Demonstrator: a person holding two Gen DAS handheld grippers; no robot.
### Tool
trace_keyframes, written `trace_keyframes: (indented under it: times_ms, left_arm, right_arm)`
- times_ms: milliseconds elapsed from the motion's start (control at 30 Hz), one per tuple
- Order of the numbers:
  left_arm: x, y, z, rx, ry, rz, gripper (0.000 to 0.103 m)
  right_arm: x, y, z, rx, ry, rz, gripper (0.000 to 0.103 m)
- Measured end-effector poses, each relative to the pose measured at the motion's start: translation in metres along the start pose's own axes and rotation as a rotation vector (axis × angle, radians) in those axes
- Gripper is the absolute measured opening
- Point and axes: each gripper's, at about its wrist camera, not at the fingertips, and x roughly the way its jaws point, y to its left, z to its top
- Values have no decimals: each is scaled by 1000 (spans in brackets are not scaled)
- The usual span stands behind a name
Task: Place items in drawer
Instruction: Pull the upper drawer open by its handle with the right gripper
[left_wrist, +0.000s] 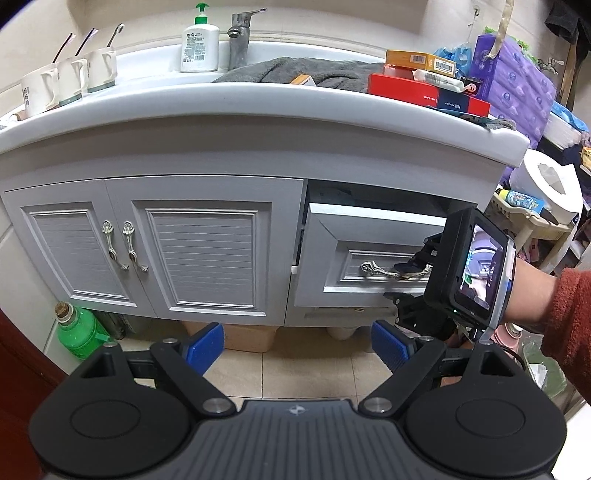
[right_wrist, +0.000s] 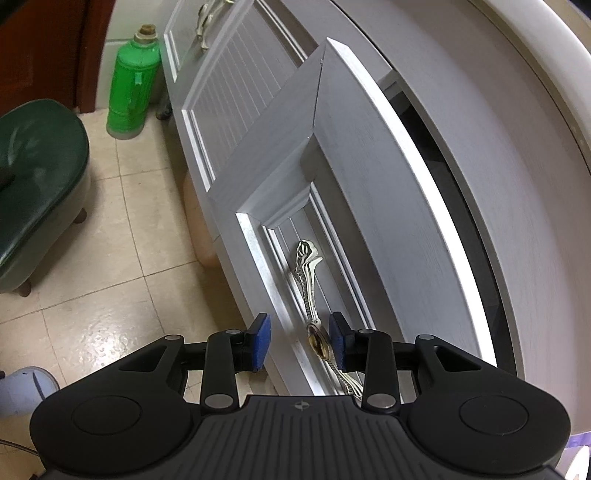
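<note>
Nearest, the left gripper (left_wrist: 297, 345) hangs with jaws released above the tiled floor. Beyond, the right gripper (right_wrist: 300, 343), jaws parted, straddles the ornate silver handle (right_wrist: 309, 280) of the grey drawer (left_wrist: 365, 254), partly pulled out. Boxed items (left_wrist: 424, 92) sit on the white countertop (left_wrist: 236, 107) above.

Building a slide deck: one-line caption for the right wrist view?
Right gripper, fingers open astride the ornate handle of the partly open drawer.
</note>
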Motion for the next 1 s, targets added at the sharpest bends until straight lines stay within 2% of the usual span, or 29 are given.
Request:
trace_keyframes:
  times_ms: [467,533,667,733,1000]
  left_arm:
    - [-2,-8,-7,37,0,-17,103]
    - [7,-7,-8,44,8,4,103]
    - [42,3,-7,38,34,125,102]
    - [61,7,-2,32,48,158,102]
    - [98,3,23,40,6,87,102]
  right_arm:
    - [-3,4,-4,-7,-14,6,36]
    - [-4,6,-5,-8,-18,9,37]
    - [-6,10,-7,-21,-24,13,39]
    - [-7,12,-7,-29,-26,14,39]
    - [-9,13,-10,-24,-39,25,40]
